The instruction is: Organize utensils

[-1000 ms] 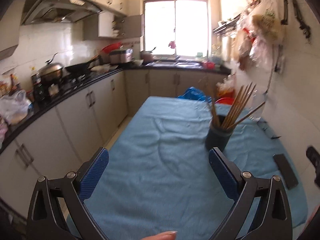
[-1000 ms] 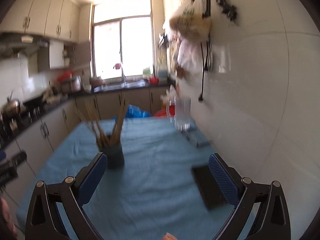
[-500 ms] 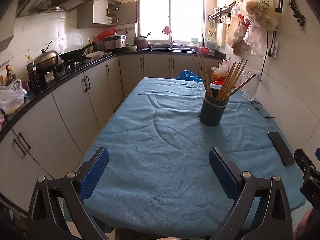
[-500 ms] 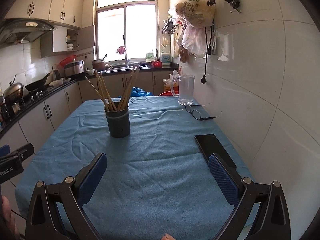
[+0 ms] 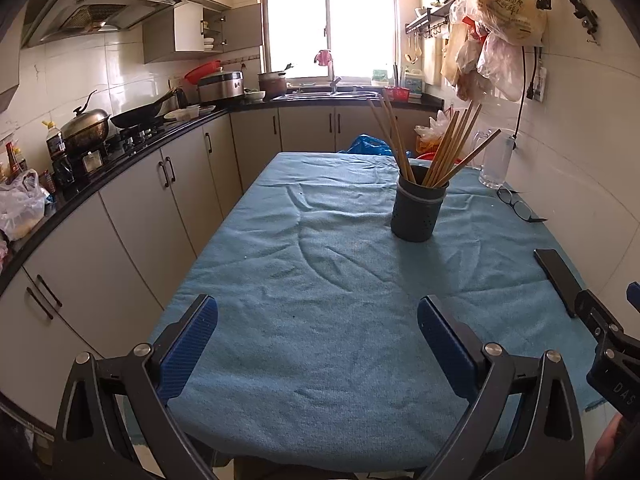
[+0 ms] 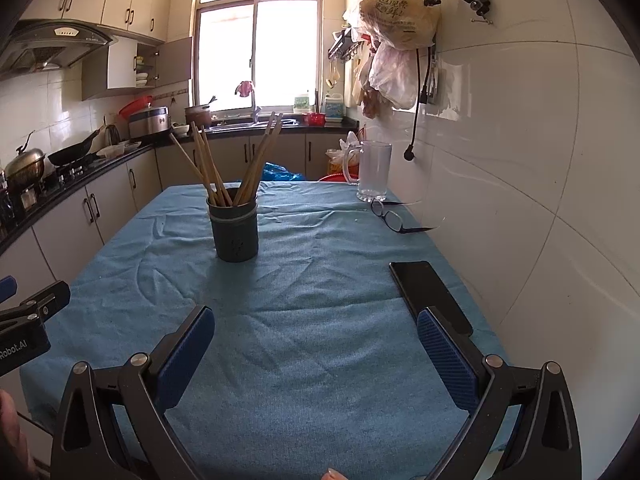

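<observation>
Kitchen table under a rumpled blue cloth filled both views, counters at frame left, tiled wall at right. Nearest, lower frame: left gripper had fingers spread wide, nothing between them; right gripper likewise spread and empty, both hovering over the near table edge. Black phone lay flat just beyond the right gripper's right finger, lower right. Bare cloth ran from there to mid-frame, plenty of room to approach.

Dark utensil holder stood upright at table center, well apart from both grippers. Wooden chopsticks fanned out of it, tips leaning left and right. Judged: chopsticks light, stiff, thin, somewhat slick, best pinched on the upper shaft above the rim, one or a bundle. Holder probably light, could tip if sticks were dragged sideways, so the other gripper could steady its wall.

Farther right, eyeglasses and a clear glass mug sat near the wall, fragile, worth avoiding. Table's left edge dropped toward the cabinets, far edge below the window.
</observation>
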`<state>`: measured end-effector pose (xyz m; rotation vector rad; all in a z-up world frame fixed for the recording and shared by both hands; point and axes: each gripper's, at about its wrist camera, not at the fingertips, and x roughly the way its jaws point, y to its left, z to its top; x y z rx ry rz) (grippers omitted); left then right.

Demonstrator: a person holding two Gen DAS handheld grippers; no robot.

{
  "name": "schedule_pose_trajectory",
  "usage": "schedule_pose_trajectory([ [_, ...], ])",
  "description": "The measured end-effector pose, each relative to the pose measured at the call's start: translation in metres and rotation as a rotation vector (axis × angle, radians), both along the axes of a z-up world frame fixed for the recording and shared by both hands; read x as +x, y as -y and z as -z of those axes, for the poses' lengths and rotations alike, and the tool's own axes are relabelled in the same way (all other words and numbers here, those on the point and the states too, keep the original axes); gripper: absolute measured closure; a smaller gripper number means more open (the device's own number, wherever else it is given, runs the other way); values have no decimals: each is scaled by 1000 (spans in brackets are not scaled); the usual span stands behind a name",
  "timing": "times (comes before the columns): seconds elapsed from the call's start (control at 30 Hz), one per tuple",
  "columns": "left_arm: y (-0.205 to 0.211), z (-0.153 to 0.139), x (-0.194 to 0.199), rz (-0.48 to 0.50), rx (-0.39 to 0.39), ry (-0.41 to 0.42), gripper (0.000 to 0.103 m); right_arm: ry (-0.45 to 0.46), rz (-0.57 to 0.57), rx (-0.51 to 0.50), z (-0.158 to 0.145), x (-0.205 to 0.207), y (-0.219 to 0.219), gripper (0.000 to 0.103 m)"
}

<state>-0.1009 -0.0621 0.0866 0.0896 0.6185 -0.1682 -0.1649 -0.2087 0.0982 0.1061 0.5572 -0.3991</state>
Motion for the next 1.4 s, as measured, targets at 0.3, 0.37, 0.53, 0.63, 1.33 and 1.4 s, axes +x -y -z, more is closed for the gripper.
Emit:
schedule_pose_trajectory([
  [0.3,0,4,1,3,1,-15,3,-22,-11,7,5,5,-4,0],
  [0.37,-1,5,1,4,0,-18,3,-30,-16,8,7,7,-5,0],
  [0.53,-1,6,4,5,0,-27,3,-40,-22,3,9,9,-8,0],
  [0.63,-1,7,4,6,-1,-29,4,-46,-21,2,10,10,-9,0],
  [1.33,0,9,5,7,2,-32,3,-70,-24,-10,14,13,-12,0],
  [1.4,0,10,5,7,2,-33,3,-72,-23,-11,15,13,-12,0],
])
